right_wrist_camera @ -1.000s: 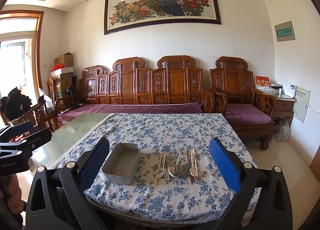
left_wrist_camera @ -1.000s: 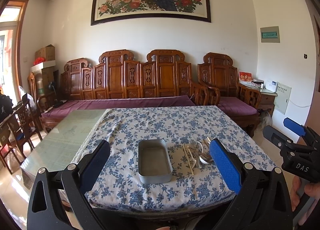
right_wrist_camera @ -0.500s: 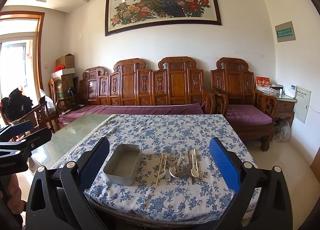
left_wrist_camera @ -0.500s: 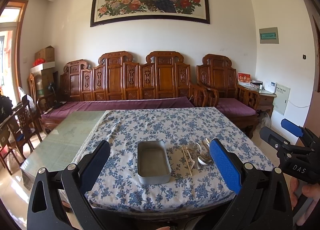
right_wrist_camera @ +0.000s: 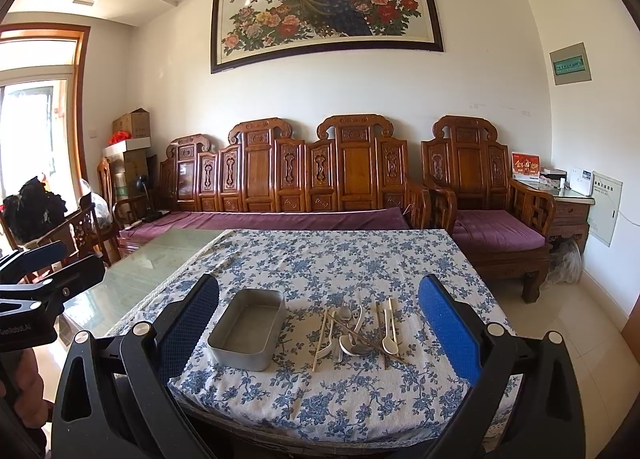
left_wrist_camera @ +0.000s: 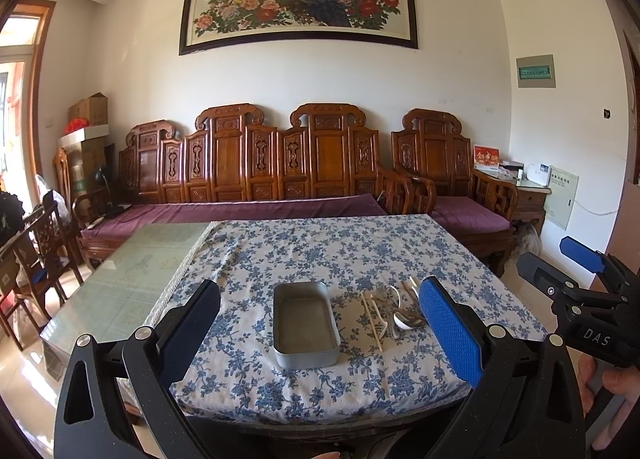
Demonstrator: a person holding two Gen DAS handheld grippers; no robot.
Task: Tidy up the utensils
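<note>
An empty grey metal tin (left_wrist_camera: 306,323) (right_wrist_camera: 248,327) sits near the front of a table under a blue-flowered cloth (left_wrist_camera: 320,255) (right_wrist_camera: 344,259). To its right lies a heap of utensils (left_wrist_camera: 394,309) (right_wrist_camera: 356,331): white spoons, a metal spoon and wooden chopsticks, crossed over one another. My left gripper (left_wrist_camera: 320,311) is open and holds nothing, hanging in front of the table's near edge. My right gripper (right_wrist_camera: 318,315) is open too, at about the same distance. Each gripper also shows at the side of the other's view, the right gripper (left_wrist_camera: 576,267) and the left gripper (right_wrist_camera: 44,263).
The left part of the table is bare glass (left_wrist_camera: 136,275). A carved wooden sofa (left_wrist_camera: 256,179) with purple cushions stands behind it, an armchair (left_wrist_camera: 452,179) at the right, wooden chairs (left_wrist_camera: 40,243) at the left. Tiled floor (right_wrist_camera: 592,323) lies to the right.
Both grippers have drawn slightly nearer to the table; the tin and utensils look a little larger and higher in view. Nothing on the table has moved.
</note>
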